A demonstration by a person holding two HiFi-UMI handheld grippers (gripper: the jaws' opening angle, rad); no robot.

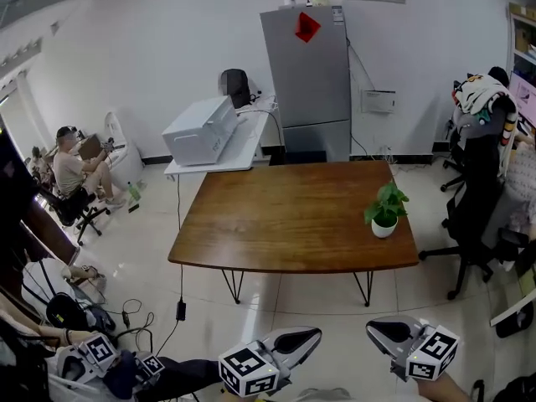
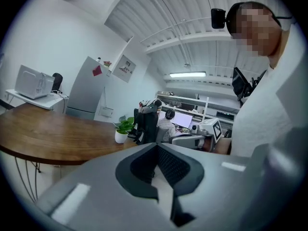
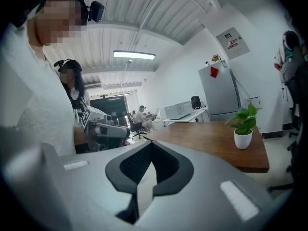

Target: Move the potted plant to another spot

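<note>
- The room is presenting as an office with white walls and a pale tiled floor [image 1: 251,308]. A grey refrigerator [image 1: 306,82] is standing against the far wall. Beside it, a white side table [image 1: 222,153] is carrying a white boxy machine [image 1: 199,130].
- The surface [image 1: 276,216], a brown wooden top on thin dark legs, is occupying the middle of the room. A black office chair [image 1: 473,208] is standing off its right end, and a person [image 1: 71,172] is sitting at the far left.
- The potted plant [image 1: 385,212] is standing upright on the surface, near the right-hand near corner in the head view. Its long axis is running vertically, with the white pot at the bottom and the green leaves pointing up and spreading outward.
- The left claw [image 1: 314,336] is hovering over the floor in front of the near edge of the surface. Its jaws are meeting tip to tip, with nothing between them.
- The right claw [image 1: 373,329] is hovering beside it, also with its jaws closed and gripping nothing.
- The potted plant is sitting well apart from both claws, beyond the near edge and nearer the right claw. In the left gripper view it is appearing left of the jaw tips. In the right gripper view it is appearing to their right.
</note>
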